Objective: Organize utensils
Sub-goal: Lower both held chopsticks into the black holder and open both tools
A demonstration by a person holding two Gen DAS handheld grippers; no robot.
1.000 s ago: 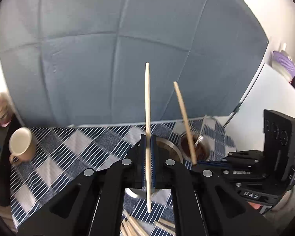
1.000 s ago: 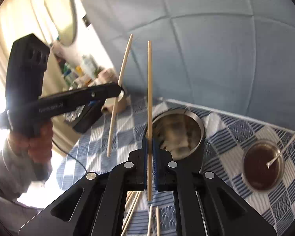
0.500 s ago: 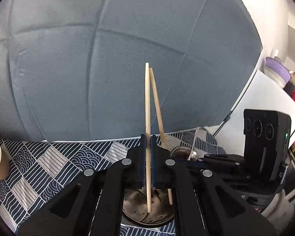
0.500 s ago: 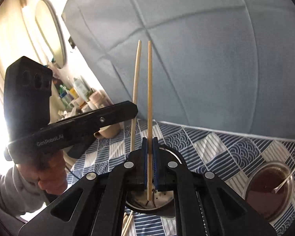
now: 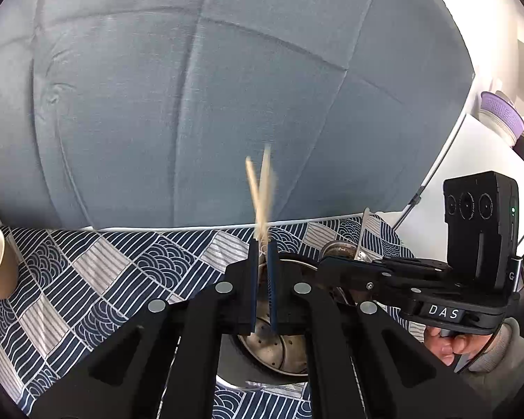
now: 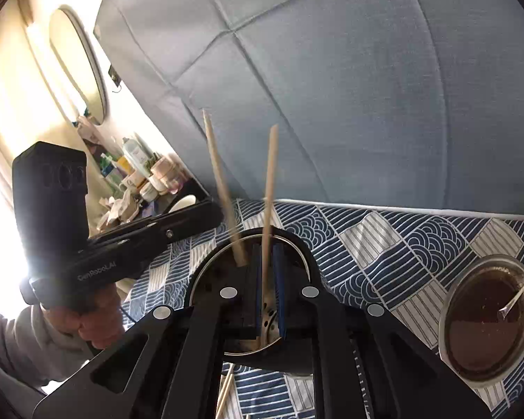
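Right gripper (image 6: 268,255) jaws opening; pale wooden chopstick (image 6: 269,181) loose between them, tip inside round perforated steel holder (image 6: 206,267). Left gripper (image 5: 262,255) jaws parted; second chopstick (image 6: 220,181) released, leaning at the holder's 11 o'clock rim. Glass sauce bowl (image 6: 452,300) sits clear at 3 o'clock.

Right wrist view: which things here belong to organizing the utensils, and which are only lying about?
For the job:
- two chopsticks
- metal holder
- loose chopsticks on the cloth

Lying about:
- bowl of brown sauce
- spoon in it
- bottles and jars
- mirror
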